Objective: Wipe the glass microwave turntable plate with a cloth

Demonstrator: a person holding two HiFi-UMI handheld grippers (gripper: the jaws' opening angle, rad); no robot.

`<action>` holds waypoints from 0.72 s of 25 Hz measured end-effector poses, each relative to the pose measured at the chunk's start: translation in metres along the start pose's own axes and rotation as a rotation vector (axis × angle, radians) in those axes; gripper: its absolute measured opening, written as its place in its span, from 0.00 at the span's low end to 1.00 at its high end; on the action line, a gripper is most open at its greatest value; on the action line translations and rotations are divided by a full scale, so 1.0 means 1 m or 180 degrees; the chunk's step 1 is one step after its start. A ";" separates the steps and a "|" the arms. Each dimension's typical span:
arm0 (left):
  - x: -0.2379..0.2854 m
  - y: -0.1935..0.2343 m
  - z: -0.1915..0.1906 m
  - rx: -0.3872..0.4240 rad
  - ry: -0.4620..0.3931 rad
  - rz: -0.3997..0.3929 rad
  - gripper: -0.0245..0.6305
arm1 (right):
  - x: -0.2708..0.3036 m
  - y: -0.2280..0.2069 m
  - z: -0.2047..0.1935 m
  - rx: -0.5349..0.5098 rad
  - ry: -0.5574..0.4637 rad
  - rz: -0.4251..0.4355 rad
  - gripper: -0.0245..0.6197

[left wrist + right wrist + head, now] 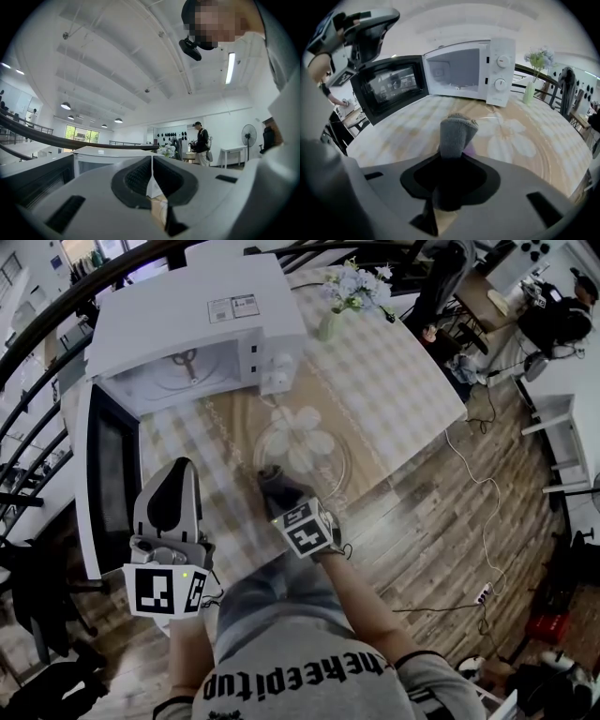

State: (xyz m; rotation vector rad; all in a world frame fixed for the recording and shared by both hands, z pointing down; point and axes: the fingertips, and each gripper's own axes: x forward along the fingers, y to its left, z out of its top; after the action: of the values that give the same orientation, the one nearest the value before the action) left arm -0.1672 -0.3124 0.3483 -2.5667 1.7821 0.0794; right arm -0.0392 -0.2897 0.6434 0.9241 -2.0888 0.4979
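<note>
At the near edge of the table (403, 390), toward its left corner, the left gripper (178, 470) is held up off the surface and tilted toward the ceiling. Its jaws are pressed together and nothing is seen between them. Just to its right, the right gripper (270, 479) is clamped on a grey cloth (457, 131), a folded wad of which is pushed out beyond the jaws. The wad is carried low at the near rim of the glass turntable plate (323, 465). The plate is laid flat near the middle of the table, over the flower print, outside the oven. Whether cloth and glass are touching cannot be told.

The wiping is judged to be at its start. To be done well, the wad should be pressed flat on the glass and swept in overlapping arcs from the near rim to the far one. Light pressure is advised, since the plate is unheld and may be expected to slide on the tablecloth. The idle left gripper could be lowered to steady the plate's left rim. A firm pinch is needed so that the cloth is not dragged out.

Beyond the plate, at the far left corner, the microwave (187, 324) is stood with its door (108, 465) swung open along the left edge. A vase of flowers (330, 322) is set near the far edge, well apart from the plate.
</note>
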 end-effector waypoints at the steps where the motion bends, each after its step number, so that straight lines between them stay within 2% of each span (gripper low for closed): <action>1: 0.000 -0.001 0.000 0.0001 0.0000 -0.0005 0.06 | -0.001 -0.004 -0.002 0.0060 -0.0015 -0.0004 0.21; 8: -0.003 -0.005 0.003 0.0013 -0.0017 -0.0036 0.06 | -0.020 -0.053 -0.023 0.0372 -0.0119 -0.0275 0.21; 18: -0.006 -0.012 0.007 0.0037 -0.0033 -0.0077 0.06 | -0.046 -0.131 -0.056 0.0554 -0.0061 -0.0757 0.21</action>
State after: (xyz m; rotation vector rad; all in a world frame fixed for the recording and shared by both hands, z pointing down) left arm -0.1586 -0.3024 0.3414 -2.5742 1.7424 0.0815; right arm 0.1071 -0.3210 0.6468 1.2645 -1.9415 0.5522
